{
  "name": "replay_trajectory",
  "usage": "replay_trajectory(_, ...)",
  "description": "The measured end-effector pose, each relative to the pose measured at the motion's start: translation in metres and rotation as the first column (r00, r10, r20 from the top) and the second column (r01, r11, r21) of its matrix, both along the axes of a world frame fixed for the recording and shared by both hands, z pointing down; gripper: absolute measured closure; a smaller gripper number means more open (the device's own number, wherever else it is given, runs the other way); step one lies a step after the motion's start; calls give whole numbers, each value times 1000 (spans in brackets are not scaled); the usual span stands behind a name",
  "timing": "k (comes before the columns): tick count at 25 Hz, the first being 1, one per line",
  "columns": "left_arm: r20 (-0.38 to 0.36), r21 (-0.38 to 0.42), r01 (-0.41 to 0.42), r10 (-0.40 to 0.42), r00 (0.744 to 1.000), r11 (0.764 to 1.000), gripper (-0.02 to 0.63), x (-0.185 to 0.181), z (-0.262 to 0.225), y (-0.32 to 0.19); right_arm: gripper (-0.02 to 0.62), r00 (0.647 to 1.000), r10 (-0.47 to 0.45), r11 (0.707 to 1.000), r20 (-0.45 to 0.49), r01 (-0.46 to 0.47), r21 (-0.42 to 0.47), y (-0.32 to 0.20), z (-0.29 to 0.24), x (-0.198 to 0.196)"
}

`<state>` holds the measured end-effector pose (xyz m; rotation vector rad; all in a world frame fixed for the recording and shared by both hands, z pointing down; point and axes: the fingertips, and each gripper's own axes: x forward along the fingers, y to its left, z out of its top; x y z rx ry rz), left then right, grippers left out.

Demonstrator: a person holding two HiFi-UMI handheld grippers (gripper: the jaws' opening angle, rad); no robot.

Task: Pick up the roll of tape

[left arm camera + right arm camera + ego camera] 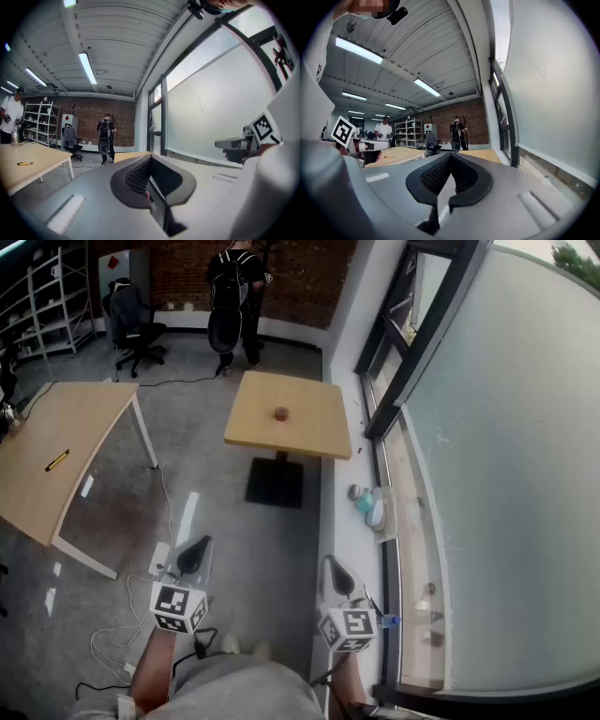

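Status: the task is not started in any hands-on sense. The roll of tape (281, 413), a small brown ring, sits alone on the square table (314, 432) at upper centre of the head view. It is well apart from both grippers, with open floor between. Nothing is touched or lifted.

Left gripper (199, 545), lower left of the head view: the claw is closed on itself and holds nothing. In its own view the pads meet in a V. A small reddish speck shows at the seam, too small to identify.

Right gripper (332, 563), lower centre-right: the claw is pressed fully together and is empty.

Both grippers point roughly level toward the far brick wall.

Remaining, by my judgement, is everything: approach the square table, open one claw, set it across the ring's wall, close and lift.

Counts:
- Grippers: two.
- Roll of tape: one.
- Tables: two, the square table and a long table (66, 418) at left.
- Pen (57, 460): one, yellow and black, on the long table.
- Office chair (131, 320): one, upper left.
- Shelf unit (47, 296): one, far upper left.
- People besides the wearer: two. A person with a backpack (234, 287) stands at top centre. A person in a white shirt (384, 131) shows only in the gripper views.
- Window sill (366, 549), right of centre: a cluster of teal and white items (370, 505), number unclear.
- Small bottle (389, 621): one, near the right gripper's cube.
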<state>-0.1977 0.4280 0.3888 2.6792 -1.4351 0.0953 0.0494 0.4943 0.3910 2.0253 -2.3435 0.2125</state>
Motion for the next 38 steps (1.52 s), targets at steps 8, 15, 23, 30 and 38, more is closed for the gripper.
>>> replay_trajectory(8,2,-7,-4,4,1000,1000,607,-4,5,-2,581,1000,-1,1000,7,2,-12,0,2,-8)
replay_trajectory(15,-4,-12,-12,12,1000,1000,607,-15,9,-8,583,1000,19,1000,20,-19,-12,0,3,-16)
replay_trajectory(23,-14,-21,-40,40,999,999,607,-28,20,-19,581,998,66,998,9,-65,-16,2,6,-27)
replay_trajectory(30,-14,-18,-65,65,998,998,607,-34,25,-36,581,995,101,995,10,-101,-18,-9,10,-33)
replay_trajectory(38,-7,-32,-34,34,999,999,607,-38,32,-65,581,997,70,997,9,-70,-45,-43,20,-34)
